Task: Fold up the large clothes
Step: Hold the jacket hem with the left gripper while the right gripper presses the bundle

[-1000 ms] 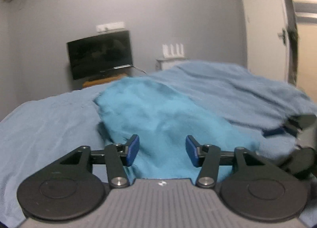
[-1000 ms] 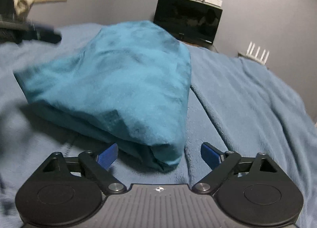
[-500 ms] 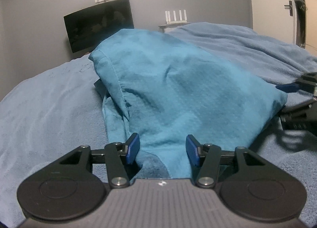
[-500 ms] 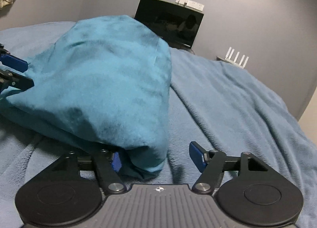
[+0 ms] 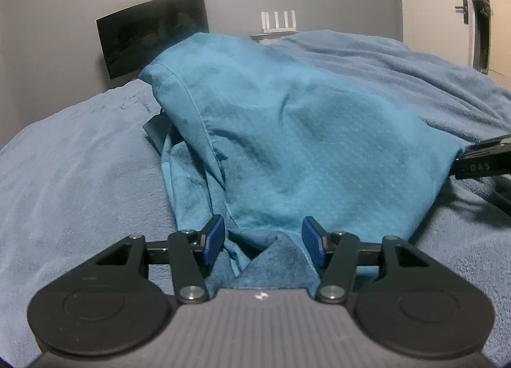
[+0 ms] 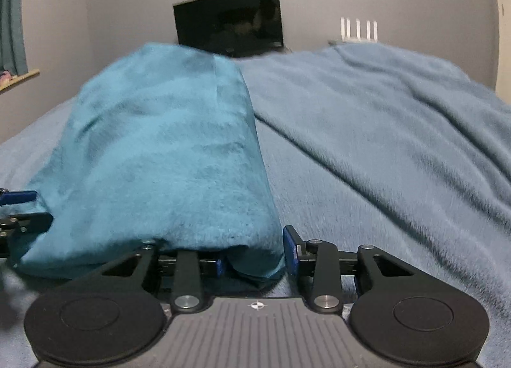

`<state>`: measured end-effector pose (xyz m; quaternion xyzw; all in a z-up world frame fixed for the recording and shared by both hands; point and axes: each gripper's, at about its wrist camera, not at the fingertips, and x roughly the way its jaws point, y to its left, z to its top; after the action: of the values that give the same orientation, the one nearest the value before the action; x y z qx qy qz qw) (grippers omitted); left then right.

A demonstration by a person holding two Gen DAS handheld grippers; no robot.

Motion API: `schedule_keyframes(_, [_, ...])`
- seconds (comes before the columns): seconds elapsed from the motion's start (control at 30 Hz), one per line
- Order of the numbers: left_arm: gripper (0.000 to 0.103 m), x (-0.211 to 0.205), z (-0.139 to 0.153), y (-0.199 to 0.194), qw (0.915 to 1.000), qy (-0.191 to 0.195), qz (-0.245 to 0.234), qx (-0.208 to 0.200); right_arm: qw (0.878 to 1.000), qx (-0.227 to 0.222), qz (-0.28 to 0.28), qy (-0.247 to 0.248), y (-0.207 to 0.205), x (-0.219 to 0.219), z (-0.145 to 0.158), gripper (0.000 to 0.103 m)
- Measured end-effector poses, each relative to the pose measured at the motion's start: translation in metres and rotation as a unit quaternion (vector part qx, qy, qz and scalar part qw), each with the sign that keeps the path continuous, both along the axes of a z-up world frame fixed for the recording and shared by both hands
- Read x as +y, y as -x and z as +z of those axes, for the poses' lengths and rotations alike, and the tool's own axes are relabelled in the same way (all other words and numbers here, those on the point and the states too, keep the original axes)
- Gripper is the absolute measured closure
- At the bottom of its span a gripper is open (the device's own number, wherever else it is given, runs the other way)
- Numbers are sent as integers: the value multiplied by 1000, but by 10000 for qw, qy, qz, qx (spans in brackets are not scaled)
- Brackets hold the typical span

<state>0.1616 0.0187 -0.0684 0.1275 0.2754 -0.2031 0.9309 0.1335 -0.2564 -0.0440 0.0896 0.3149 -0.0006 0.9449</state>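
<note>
A teal garment (image 5: 287,131) lies in a folded heap on a blue-grey blanket (image 5: 70,182) on a bed. My left gripper (image 5: 262,241) is open, its blue pads on either side of the garment's near left corner. My right gripper (image 6: 254,253) is partly open around the garment's near right corner (image 6: 252,259), with cloth between the pads; the garment (image 6: 166,150) covers its left pad. The right gripper also shows at the right edge of the left wrist view (image 5: 485,160). The left gripper shows at the left edge of the right wrist view (image 6: 19,208).
A dark TV screen (image 5: 153,35) and a white router (image 5: 278,21) stand against the grey wall beyond the bed. A white door (image 5: 434,7) is at the right. The rumpled blanket (image 6: 399,131) spreads to the right of the garment.
Both grippers have moved forward onto the garment's near corners. The right gripper's jaws have narrowed around the cloth. The left jaws stay at the same width.
</note>
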Motion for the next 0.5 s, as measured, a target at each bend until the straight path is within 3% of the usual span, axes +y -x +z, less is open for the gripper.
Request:
schedule_keyframes(0.1, [49,0,1,0,10000,-76,21,-4,9996,237,36,-166,2,-5,4,60])
schedule_keyframes(0.23, [49,-1,2,0,10000,-76,30,3,9992,176,325,169,29,0,31,49])
schedule_keyframes(0.4, [49,-3,3,2,10000,-61,49,5,9905,-691,1058,535,60,22,69,47])
schedule_keyframes(0.5, [49,-2,3,2,10000,-36,66,14,9806,-1062,1358,927,52,38,69,55])
